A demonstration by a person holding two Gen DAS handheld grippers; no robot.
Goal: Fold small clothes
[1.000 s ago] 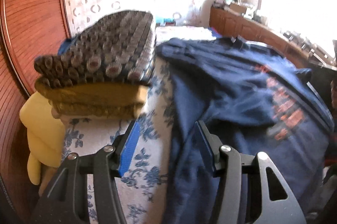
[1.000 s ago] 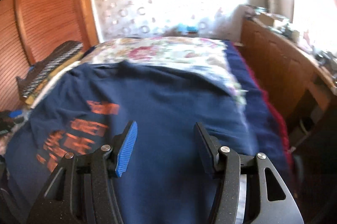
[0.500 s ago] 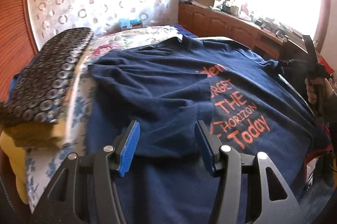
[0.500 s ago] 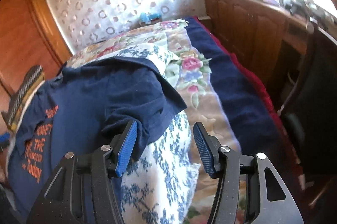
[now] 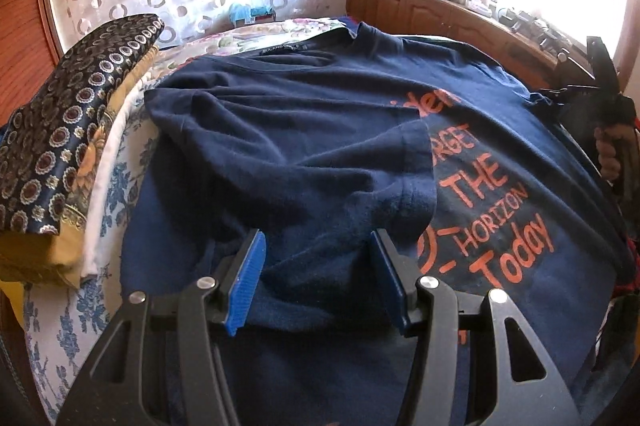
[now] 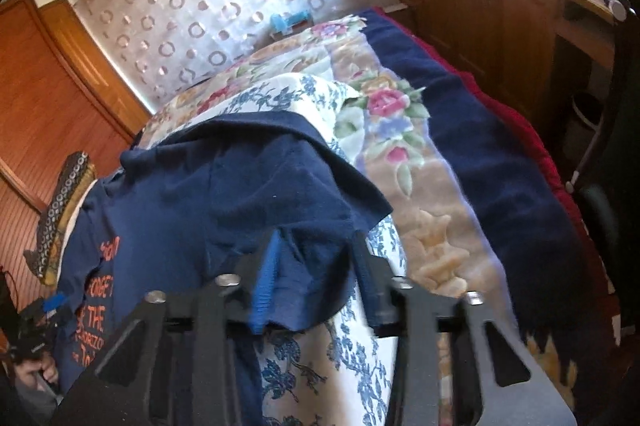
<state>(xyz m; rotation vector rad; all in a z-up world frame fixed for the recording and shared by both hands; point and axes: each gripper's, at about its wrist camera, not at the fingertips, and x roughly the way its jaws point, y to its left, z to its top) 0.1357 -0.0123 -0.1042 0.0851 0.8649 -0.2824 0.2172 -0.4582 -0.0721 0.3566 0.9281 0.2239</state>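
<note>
A navy T-shirt [image 5: 320,129] with orange lettering lies spread on the bed. Its left sleeve is folded in over the chest. My left gripper [image 5: 316,266] is open, its fingers straddling the folded sleeve cloth near the shirt's lower part. In the right wrist view the shirt's other sleeve [image 6: 256,185] lies out on the bedspread. My right gripper [image 6: 316,266] is open, its fingers on either side of that sleeve's edge. The right gripper also shows in the left wrist view [image 5: 600,97] at the far right.
A stack of folded patterned cloths [image 5: 64,129] sits at the shirt's left. The floral bedspread [image 6: 424,185] and a dark blue blanket [image 6: 500,161] lie to the right. Wooden cabinets [image 6: 480,9] run along the right wall, a wooden wardrobe [image 6: 44,97] at left.
The left gripper has moved forward over the folded left sleeve. The right gripper has closed in on the right sleeve, its fingers narrowed around the edge.
</note>
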